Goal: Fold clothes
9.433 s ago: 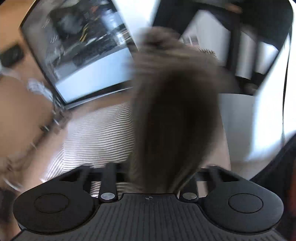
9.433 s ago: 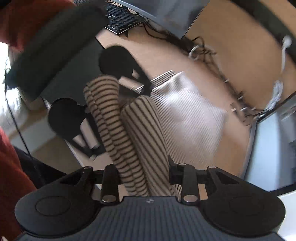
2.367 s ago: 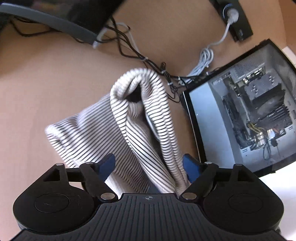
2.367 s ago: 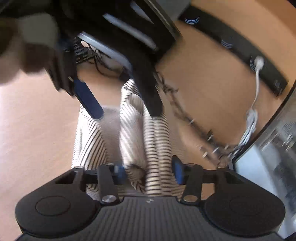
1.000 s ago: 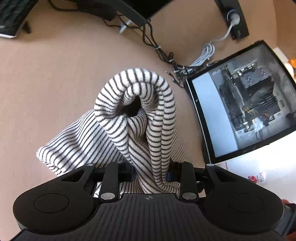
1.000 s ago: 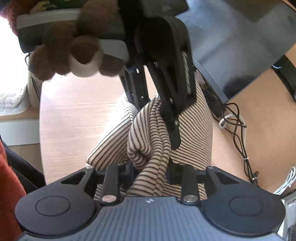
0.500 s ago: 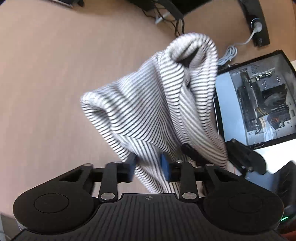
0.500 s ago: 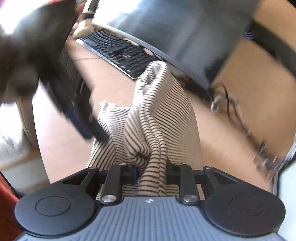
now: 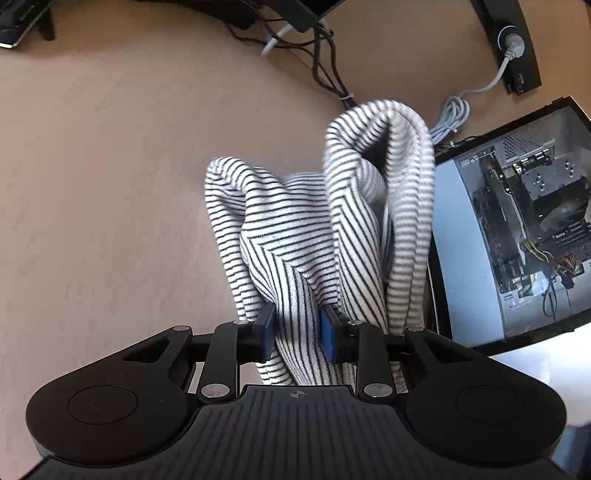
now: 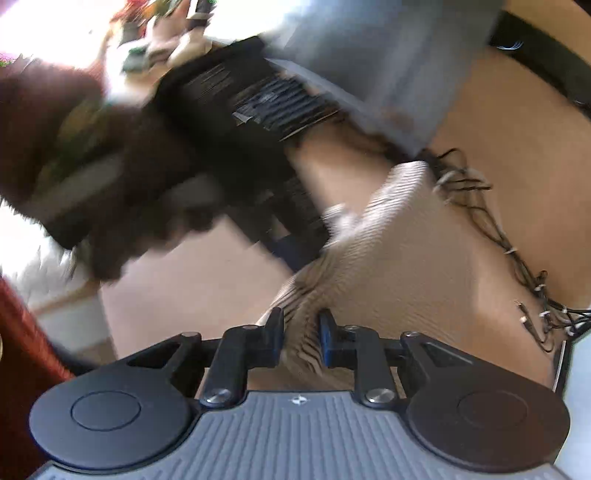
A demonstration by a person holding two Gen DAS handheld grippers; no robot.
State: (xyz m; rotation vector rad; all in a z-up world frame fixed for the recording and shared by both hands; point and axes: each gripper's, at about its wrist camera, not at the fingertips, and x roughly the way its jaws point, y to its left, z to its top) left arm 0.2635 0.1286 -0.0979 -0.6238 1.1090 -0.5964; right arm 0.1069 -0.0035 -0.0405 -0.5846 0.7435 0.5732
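A white garment with thin dark stripes [image 9: 306, 229] hangs bunched above the tan desk [image 9: 110, 184], one fold looping up at the right. My left gripper [image 9: 297, 321] has a thick fold of it between its blue pads [image 9: 267, 328] and its jaws are closing on the cloth. The right wrist view is blurred by motion. There my right gripper [image 10: 301, 328] pinches a gathered edge of the same garment [image 10: 388, 258], its jaws also closing. A dark blurred hand with the other gripper [image 10: 166, 177] crosses the left of that view.
A computer case with a glass side [image 9: 517, 240] stands right of the garment. Black cables [image 9: 325, 62] and a coiled white cable [image 9: 450, 114] lie behind it. A keyboard corner [image 9: 14, 18] shows far left, and a monitor [image 10: 388, 55] stands at the back.
Both grippers' jaws have narrowed on the cloth. In the left view the garment has swung from a spread drape into a tighter bunch. The right view has swept sideways and gone blurred.
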